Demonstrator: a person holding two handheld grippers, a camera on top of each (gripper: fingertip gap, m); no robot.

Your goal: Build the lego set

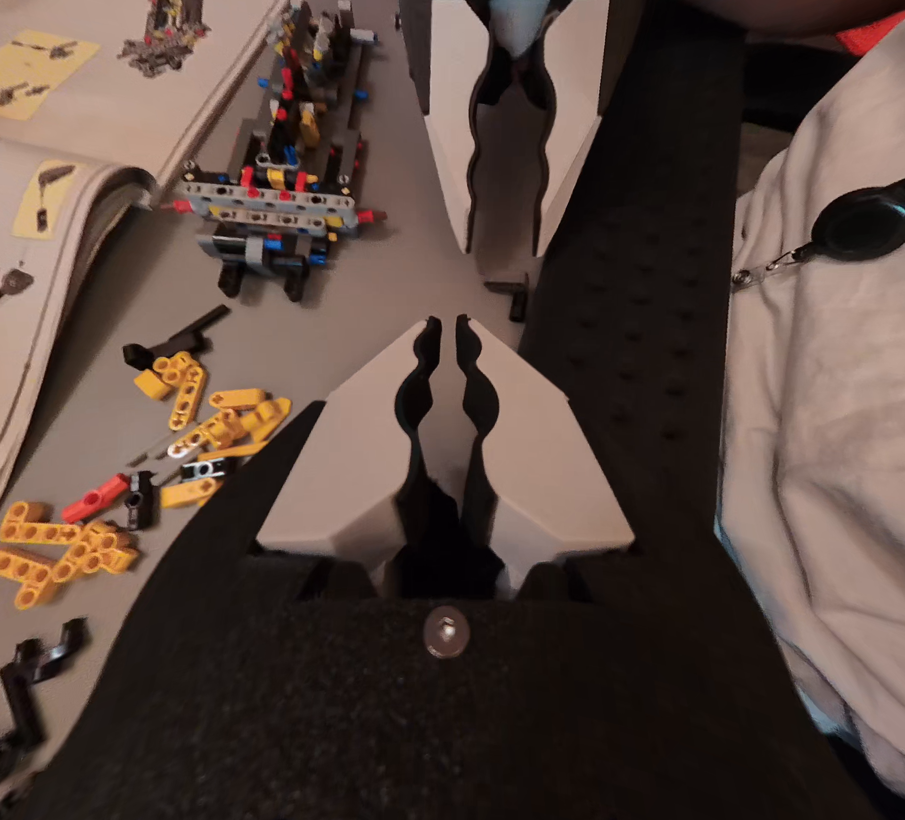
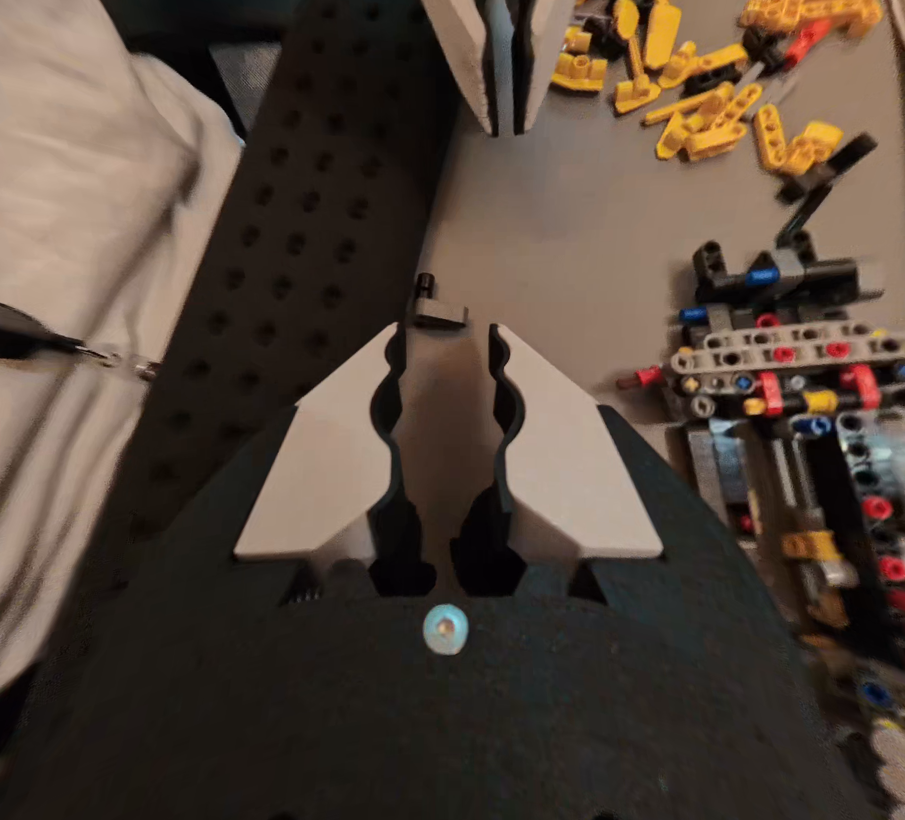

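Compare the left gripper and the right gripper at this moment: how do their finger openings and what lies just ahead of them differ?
The left gripper has its fingertips nearly together with only a narrow slit, while the right gripper stands clearly open. Just ahead of the right gripper lies a small dark L-shaped piece; the left gripper faces bare grey table. Both are empty, share white fingers with black wavy pads, and point toward each other.

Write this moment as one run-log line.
left claw: nearly shut, empty | right claw: open, empty, just short of small black angled piece | chassis build: on table, untouched | yellow beams: loose
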